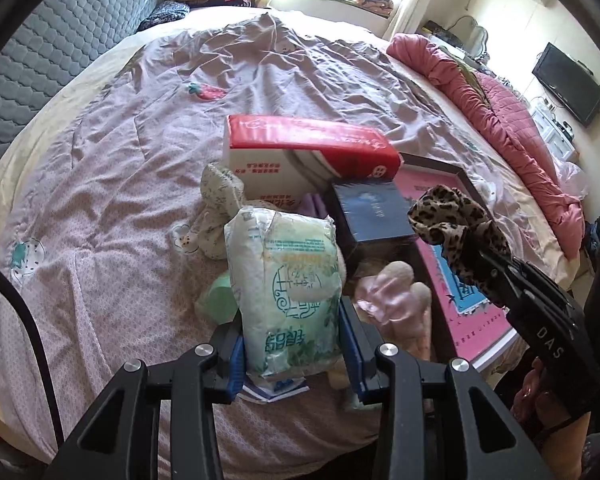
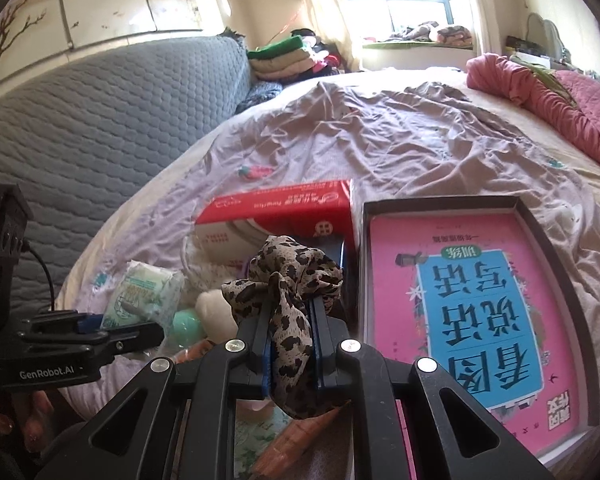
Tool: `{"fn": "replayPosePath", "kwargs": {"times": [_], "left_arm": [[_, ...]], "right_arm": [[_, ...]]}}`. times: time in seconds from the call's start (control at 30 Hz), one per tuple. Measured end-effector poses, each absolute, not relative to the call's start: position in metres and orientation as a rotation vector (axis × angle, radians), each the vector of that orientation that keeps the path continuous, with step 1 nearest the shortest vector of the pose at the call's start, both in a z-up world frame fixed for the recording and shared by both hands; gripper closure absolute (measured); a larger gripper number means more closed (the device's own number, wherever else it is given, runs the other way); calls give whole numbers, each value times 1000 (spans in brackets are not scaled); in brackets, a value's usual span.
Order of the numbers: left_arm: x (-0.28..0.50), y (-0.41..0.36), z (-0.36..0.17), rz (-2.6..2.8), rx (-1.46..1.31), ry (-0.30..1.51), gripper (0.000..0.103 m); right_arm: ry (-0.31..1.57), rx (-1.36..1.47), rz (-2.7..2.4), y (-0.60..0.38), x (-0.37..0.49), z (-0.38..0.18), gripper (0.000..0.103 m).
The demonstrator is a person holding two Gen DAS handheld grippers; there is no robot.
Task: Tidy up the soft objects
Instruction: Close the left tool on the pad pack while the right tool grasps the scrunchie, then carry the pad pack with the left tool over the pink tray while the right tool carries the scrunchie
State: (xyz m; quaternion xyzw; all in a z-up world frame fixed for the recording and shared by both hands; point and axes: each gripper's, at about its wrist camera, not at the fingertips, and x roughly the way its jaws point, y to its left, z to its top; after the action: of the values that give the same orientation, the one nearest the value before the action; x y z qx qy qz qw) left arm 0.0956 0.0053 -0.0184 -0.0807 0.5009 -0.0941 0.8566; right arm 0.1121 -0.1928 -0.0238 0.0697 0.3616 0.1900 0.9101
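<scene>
A wrinkled mauve bedsheet covers the bed. Near its front edge, a dark tray holds a pink book, with a red tissue box beside it. The left gripper clamps a pale green tissue pack just above the sheet. The right gripper, nearly closed, pinches a leopard-print scrunchie above the pile.

Two close wrist views, shared bed

Pink book flat in dark tray; red-white carton beside; dark box at tray corner.
</scene>
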Motion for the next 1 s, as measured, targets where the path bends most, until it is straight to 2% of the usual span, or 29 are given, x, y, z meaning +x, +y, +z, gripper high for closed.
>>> {"fn": "replayPosePath", "kwargs": {"times": [0.47,1.0], "left_arm": [[73,-29,26,-222,-119,957,63],[59,-97,57,-301,-56,898,63]], "right_arm": [[665,160,357,-216,82,27,88],[645,200,248,-274,61,38,88]]}}
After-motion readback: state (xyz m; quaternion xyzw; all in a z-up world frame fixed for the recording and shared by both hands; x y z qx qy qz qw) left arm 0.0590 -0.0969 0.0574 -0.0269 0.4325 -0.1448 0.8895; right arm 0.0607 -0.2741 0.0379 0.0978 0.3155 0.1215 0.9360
